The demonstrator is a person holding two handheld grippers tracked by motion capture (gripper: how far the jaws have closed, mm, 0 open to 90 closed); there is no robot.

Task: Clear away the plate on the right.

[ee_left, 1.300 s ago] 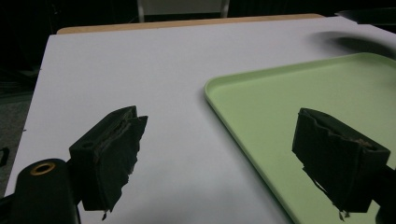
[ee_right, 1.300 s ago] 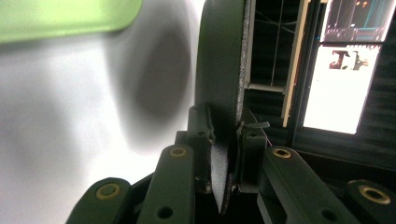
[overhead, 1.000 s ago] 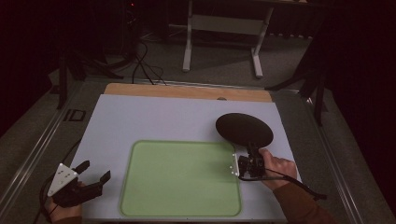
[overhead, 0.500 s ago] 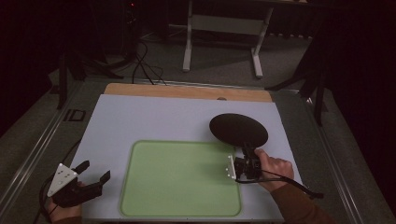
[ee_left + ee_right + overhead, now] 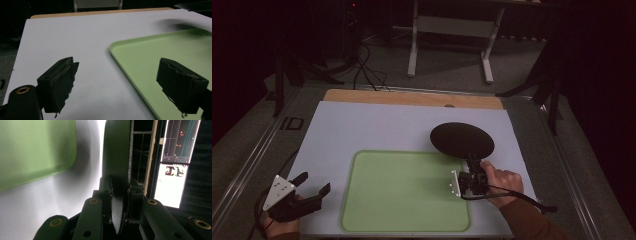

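The black plate has drifted leftward over the last second, closer to the green tray: a second ago it hung off the tray's far right corner, clear of it, and now its near-left edge overlaps that corner as seen from above. The right gripper carries it, its fingers clamped on the plate's near rim, which the right gripper view shows edge-on between them. The soft shadow on the white sheet beside the tray's corner suggests the plate is lifted off the bench rather than resting on it. My judgement is that the plate is being brought over to be set down on the tray, with most of the sideways travel yet to come. The left gripper sits off the tray's near left corner, unmoved across the three pictures, its fingers spread wide and holding nothing. As for writing, no brand or label can be read on the plate, tray or sheet; a bright screen past the plate in the right gripper view shows marks too blurred to make out.
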